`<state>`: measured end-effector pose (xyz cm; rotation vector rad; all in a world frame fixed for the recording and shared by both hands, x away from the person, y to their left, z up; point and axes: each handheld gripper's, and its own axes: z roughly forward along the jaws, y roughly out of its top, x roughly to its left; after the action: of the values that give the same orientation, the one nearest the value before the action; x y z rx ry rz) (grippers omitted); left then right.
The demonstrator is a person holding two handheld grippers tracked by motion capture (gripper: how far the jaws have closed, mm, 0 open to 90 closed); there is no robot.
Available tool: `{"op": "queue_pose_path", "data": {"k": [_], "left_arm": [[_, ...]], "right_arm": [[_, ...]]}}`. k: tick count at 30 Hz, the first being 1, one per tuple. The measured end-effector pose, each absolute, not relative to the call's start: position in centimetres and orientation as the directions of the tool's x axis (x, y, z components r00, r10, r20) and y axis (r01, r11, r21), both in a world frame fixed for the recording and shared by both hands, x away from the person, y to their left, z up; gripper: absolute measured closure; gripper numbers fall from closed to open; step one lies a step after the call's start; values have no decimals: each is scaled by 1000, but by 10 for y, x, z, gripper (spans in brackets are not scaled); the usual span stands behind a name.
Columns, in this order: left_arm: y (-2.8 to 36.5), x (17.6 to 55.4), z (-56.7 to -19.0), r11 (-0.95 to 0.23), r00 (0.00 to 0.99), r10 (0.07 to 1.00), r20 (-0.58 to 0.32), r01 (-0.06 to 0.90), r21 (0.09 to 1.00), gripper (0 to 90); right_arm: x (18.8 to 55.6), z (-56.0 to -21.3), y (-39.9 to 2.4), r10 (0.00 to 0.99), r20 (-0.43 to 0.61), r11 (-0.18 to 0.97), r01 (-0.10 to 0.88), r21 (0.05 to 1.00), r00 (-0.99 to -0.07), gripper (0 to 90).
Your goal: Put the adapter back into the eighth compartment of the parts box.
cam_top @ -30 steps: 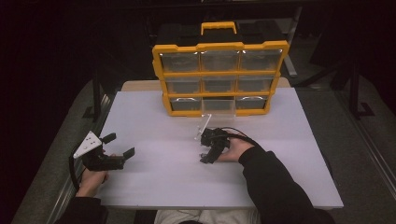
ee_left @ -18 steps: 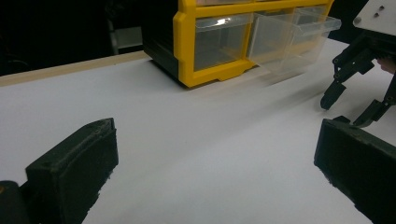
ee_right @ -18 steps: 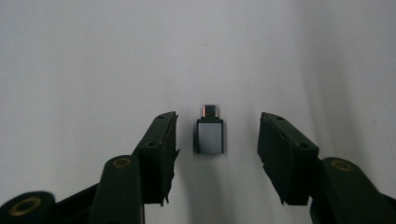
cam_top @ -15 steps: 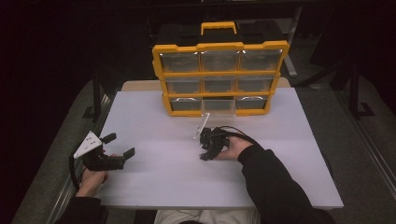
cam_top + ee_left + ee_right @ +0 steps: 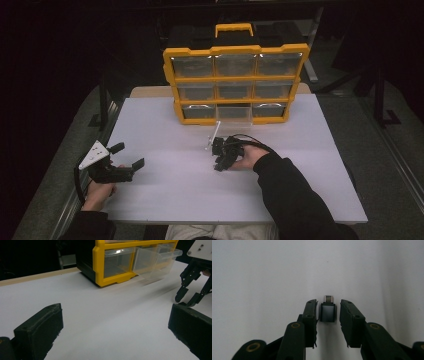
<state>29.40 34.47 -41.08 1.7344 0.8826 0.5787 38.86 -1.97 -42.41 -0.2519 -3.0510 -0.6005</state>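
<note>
The right gripper's (image 5: 325, 312) jaws had just been closing and stood narrow around a small adapter (image 5: 327, 311), which lay between the pads on the table (image 5: 262, 272), its plug tip pointing away. A thin gap seemed to remain on each side, so the grip was probably not yet made. Beyond them, an open drawer (image 5: 234, 114) stuck out of the yellow organizer (image 5: 235, 80), a likely destination. Off to the side, the left gripper (image 5: 125, 157) rested with jaws wide and empty.
</note>
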Motion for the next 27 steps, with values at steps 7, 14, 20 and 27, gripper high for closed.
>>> {"op": "queue_pose_path", "data": {"k": [7, 14, 20, 27], "left_arm": [[344, 294, -411, -171, 611, 791, -38, 281, 944, 0], [344, 294, -411, -174, 611, 790, -37, 282, 944, 0], [344, 294, -411, -173, 611, 791, -38, 282, 944, 0], [344, 294, -411, -173, 612, 790, -38, 283, 943, 0]], "right_arm": [[389, -425, -19, 148, 53, 916, 157, 370, -988, 745], [390, -424, -21, 155, 62, 913, 166, 373, -986, 746], [391, -419, -24, 159, 62, 910, 171, 378, -985, 748], [391, -411, -29, 164, 52, 905, 171, 389, -985, 748]]}}
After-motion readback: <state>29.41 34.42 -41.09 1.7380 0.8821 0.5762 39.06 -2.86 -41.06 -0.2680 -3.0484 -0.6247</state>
